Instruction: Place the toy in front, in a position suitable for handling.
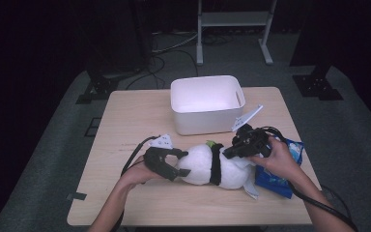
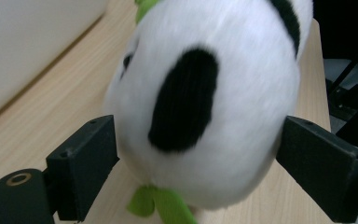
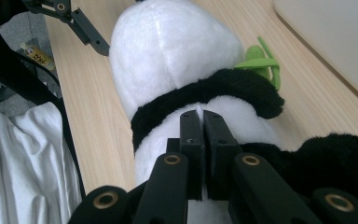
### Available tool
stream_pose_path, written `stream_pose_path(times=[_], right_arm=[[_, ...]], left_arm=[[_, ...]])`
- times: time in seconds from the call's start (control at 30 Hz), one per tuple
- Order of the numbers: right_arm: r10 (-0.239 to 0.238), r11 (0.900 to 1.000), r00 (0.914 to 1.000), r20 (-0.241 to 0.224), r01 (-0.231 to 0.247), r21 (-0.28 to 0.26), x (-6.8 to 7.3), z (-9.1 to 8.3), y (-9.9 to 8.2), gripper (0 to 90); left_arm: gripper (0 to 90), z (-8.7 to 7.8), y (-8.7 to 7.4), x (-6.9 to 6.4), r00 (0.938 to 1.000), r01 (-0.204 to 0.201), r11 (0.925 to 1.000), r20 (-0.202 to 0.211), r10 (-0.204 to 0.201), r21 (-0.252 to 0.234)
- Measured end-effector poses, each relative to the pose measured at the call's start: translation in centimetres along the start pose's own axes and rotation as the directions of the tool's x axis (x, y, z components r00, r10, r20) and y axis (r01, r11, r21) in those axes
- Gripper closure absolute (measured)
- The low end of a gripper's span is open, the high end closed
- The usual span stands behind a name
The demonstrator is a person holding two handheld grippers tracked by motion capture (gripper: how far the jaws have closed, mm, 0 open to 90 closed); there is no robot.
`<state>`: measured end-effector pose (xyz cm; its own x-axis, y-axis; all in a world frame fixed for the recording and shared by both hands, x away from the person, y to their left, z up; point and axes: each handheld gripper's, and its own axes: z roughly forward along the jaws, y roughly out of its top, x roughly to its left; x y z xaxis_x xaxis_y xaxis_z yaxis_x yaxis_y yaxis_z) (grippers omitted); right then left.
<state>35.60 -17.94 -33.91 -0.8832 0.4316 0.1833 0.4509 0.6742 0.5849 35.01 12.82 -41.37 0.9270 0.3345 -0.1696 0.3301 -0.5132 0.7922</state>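
**Panda plush between my two grippers, near the front of the table**

The panda plush lies on its side on the wooden table, just in front of the white bin and apart from it by a strip of bare wood. My left gripper stands spread wide around the plush's white head; in the left gripper view the two pads flank the fur, and I cannot tell whether they press on it. My right gripper is clenched tight, its jaws together with a pinch of the plush's white fur at their tips, just behind the black band. A blue packet lies under my right hand, close to the table's right edge. To my left the tabletop is bare wood out to its edge, and the bin's rim stands behind the plush.
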Motion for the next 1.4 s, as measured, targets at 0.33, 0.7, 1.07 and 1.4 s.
stream_pose_path(times=[0.33, 0.7, 1.07, 1.4], right_arm=[[0.020, 0.9998, 0.9997, -0.016, -0.020, 0.006, 0.0, 0.0, -0.8, 86.7], [0.027, 0.9994, 0.9996, -0.005, -0.028, -0.019, 0.1, -0.5, -1.5, 86.8], [0.026, 0.9963, 0.9989, -0.040, -0.029, -0.081, 0.2, 0.2, -1.2, 87.0], [0.018, 0.9959, 0.9990, -0.040, -0.021, -0.088, 0.1, 0.3, -0.2, 87.0]], left_arm=[[13.5, 1.4, -1.0, 1.2, 0.9933, 0.063, 0.9969, 0.100, -0.058, -0.046], [29.9, 0.2, 1.0, 0.0, 0.9989, 0.012, 0.9977, 0.046, -0.009, -0.067], [30.3, -2.2, 3.2, -1.3, 0.9974, -0.057, 0.9980, -0.046, 0.055, -0.028], [29.4, -2.7, 3.9, -1.8, 0.9952, -0.073, 0.9972, -0.066, 0.073, -0.012]])
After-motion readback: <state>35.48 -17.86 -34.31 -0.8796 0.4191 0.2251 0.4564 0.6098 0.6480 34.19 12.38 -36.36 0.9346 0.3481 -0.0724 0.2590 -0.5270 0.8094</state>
